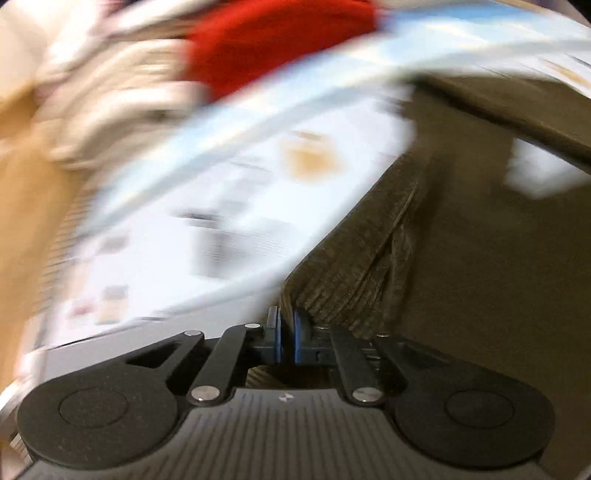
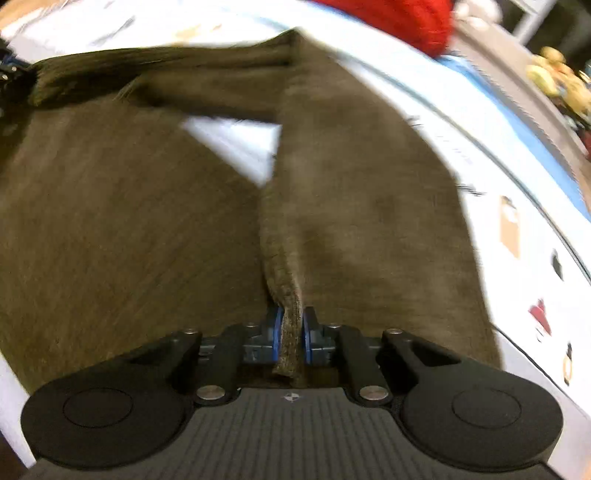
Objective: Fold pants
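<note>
The pants (image 2: 369, 206) are olive-brown corduroy, spread over a white printed sheet. My right gripper (image 2: 291, 325) is shut on a raised fold of the pants' edge, which runs up between the blue pads. In the left wrist view the pants (image 1: 461, 258) fill the right side. My left gripper (image 1: 286, 325) is shut on a corner of the pants, with the ribbed cloth pinched between its blue pads. The left gripper also shows at the far left edge of the right wrist view (image 2: 9, 74), at the other end of the lifted cloth. Both views are motion-blurred.
A white sheet with printed pictures and a light blue border (image 1: 221, 206) covers the surface under the pants; it also shows in the right wrist view (image 2: 524, 236). A red fuzzy item (image 1: 280, 44) lies at the far side, also in the right wrist view (image 2: 406, 14). Cream cloth (image 1: 107, 96) lies left of it.
</note>
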Motion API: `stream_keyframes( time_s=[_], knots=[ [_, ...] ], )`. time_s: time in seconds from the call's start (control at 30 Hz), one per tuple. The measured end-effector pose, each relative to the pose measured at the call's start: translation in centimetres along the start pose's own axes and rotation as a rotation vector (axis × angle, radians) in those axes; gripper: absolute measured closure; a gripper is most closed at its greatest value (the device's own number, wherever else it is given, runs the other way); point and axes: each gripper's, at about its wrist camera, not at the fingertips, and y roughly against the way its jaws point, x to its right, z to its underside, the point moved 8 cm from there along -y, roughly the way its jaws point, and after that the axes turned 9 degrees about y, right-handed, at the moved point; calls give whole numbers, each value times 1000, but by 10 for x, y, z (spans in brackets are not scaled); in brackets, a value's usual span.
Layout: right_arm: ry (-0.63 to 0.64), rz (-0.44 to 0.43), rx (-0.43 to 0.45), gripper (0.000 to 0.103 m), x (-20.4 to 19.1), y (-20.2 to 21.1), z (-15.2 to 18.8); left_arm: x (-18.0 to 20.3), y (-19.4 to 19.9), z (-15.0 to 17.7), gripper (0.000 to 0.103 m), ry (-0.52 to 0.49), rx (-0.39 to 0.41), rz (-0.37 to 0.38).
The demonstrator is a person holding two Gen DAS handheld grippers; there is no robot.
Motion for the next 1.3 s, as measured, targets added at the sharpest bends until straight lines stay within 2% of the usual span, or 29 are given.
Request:
stream_keyframes(
  time_s=[0.07,0.1,0.2,0.37,0.47,0.5,0.57,0.63,0.77,0.83,0.87,0.9,0.93,1.0,1.07,1.13,1.17,1.23,1.27,1.3],
  knots=[
    [-93,78,52,93,33,26,0,-30,-8,-21,96,109,63,-125],
    [-142,131,82,93,52,43,1,-37,-12,-26,96,140,71,-155],
    [-273,296,142,93,112,97,14,-47,-34,-37,96,205,68,-203],
    [-391,480,167,94,192,176,31,-53,-68,-50,97,251,74,-314],
    [-441,523,195,94,225,221,30,-59,-83,-51,98,269,78,-370],
    [-446,532,197,94,236,231,28,-62,-86,-52,102,280,83,-388],
    [-426,548,179,94,248,240,22,-70,-94,-52,103,308,85,-465],
    [-412,567,134,94,267,226,9,-78,-108,-50,103,358,60,-476],
    [-456,548,79,94,300,145,-21,-74,-135,-47,103,406,20,-405],
    [-451,581,78,93,316,90,-45,-75,-134,-51,103,466,10,-360],
    [-471,612,74,93,323,66,-49,-76,-131,-58,103,502,17,-315],
    [-498,656,53,90,330,43,-50,-72,-128,-64,102,524,28,-266],
    [-536,704,6,79,336,23,-45,-69,-124,-70,100,537,38,-222],
    [-704,747,-41,72,335,2,-27,-61,-113,-85,100,548,70,-135],
    [-860,661,19,71,320,-9,-5,-50,-107,-97,98,528,88,-46],
    [-950,547,48,71,300,-27,21,-40,-106,-102,88,509,81,20],
    [-989,507,45,71,292,-36,37,-37,-108,-101,84,503,66,49],
    [-1098,405,5,68,279,-59,69,-33,-116,-94,66,503,12,72],
    [-1185,351,-37,68,277,-73,85,-35,-121,-87,63,515,-33,77],
    [-1271,310,-37,68,278,-82,95,-39,-125,-82,57,532,-68,76]
  ],
)
